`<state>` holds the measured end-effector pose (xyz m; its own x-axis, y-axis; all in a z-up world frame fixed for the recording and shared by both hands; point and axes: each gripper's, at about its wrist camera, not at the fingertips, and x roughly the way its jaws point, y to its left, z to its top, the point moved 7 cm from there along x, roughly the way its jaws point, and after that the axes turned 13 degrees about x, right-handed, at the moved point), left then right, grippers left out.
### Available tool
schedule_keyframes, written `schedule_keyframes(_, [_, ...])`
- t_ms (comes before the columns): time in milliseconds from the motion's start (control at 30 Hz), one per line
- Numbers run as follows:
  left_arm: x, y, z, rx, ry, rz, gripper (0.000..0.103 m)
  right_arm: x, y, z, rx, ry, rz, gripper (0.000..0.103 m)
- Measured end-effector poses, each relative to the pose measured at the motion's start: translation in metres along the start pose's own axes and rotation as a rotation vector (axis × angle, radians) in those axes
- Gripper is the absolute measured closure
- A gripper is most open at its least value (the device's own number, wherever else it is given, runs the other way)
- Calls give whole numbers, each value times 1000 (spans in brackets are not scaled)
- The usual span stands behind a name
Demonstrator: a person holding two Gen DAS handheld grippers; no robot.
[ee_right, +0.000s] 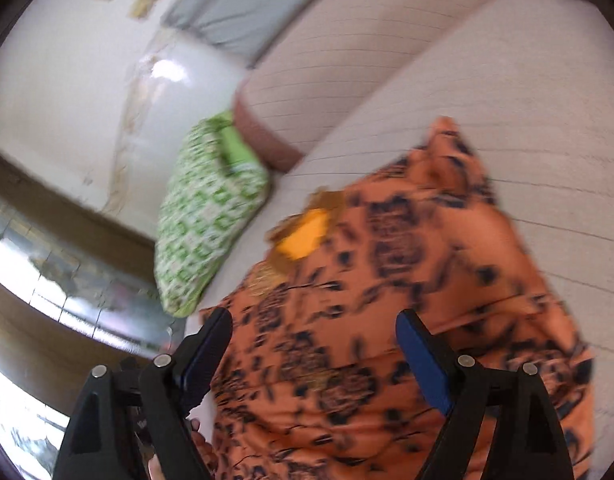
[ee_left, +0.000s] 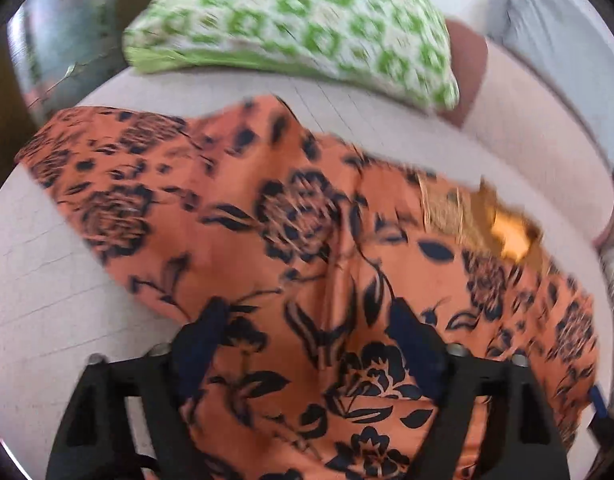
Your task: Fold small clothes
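An orange garment with a dark blue flower print (ee_left: 291, 216) lies spread on a pale sofa seat (ee_left: 39, 280). A yellow patch with gold trim shows at its neck (ee_left: 511, 236). My left gripper (ee_left: 307, 316) is open, its two fingers standing wide apart over the cloth's near part. In the right wrist view the same garment (ee_right: 407, 280) lies on the seat, its yellow patch (ee_right: 303, 236) toward the far left. My right gripper (ee_right: 313, 324) is open, fingers wide apart just above the cloth. Both views are motion-blurred.
A green and white patterned cushion (ee_left: 307, 28) lies at the back of the seat, also in the right wrist view (ee_right: 203, 216). The sofa backrest (ee_right: 347, 48) carries a grey cloth (ee_right: 247, 4). A white wall (ee_right: 67, 92) and a window (ee_right: 59, 280) are on the left.
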<state>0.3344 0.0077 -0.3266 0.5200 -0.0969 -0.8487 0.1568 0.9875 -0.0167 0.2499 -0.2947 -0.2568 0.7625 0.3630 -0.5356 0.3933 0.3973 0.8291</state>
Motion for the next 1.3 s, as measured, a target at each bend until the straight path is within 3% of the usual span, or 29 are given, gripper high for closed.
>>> schedule_keyframes(100, [8,-16,2,101,5,39,36,-4,-20,24,69,4,1,27])
schedule_keyframes(133, [8,-20,3,117,-4,28,50,-6,-23,31,73,-7,-5,29])
schedule_keyframes(167, [8,-26,5,129,-10,-9,70,-11,-27,42,70,-37,-21,33])
schedule_keyframes(233, [10,-33,7,139,-15,-31,77,-23,-37,60,81,-105,-40,36])
schedule_keyframes(267, [10,-34,8,144,-21,-27,87,-27,-42,69,99,-130,-38,38])
schedule_keyframes(333, [7,-37,11,133,-42,-38,95,-28,-48,78,118,-132,-35,42])
schedule_keyframes(400, [0,-43,17,118,-77,-99,97,-26,-53,81,113,-134,-57,43])
schedule_keyframes(500, [-16,-50,26,135,-138,-136,98,-25,-51,84,120,-136,-21,43])
schedule_keyframes(667, [-42,-40,37,122,-246,-47,99,-15,-43,76,106,-99,11,43])
schedule_keyframes(767, [-45,-18,39,76,-255,13,99,-9,-36,72,89,-93,45,43])
schedule_keyframes(867, [-46,-3,41,88,-277,157,99,-5,-28,67,79,-81,85,42])
schedule_keyframes(933, [-42,3,42,76,-267,158,98,0,-25,63,86,-66,119,42])
schedule_keyframes(1000, [-25,1,38,97,-192,104,98,10,-26,57,90,-36,108,41])
schedule_keyframes(1033, [-16,0,35,98,-150,103,95,19,-29,54,91,-11,81,41])
schedule_keyframes(1133, [-4,9,28,46,-69,95,67,53,-52,40,80,98,-105,42])
schedule_keyframes(1233, [-22,34,31,-48,-108,78,50,46,-41,40,52,56,-85,41])
schedule_keyframes(1300, [-41,56,31,-84,-149,125,39,39,-26,38,31,44,-22,41])
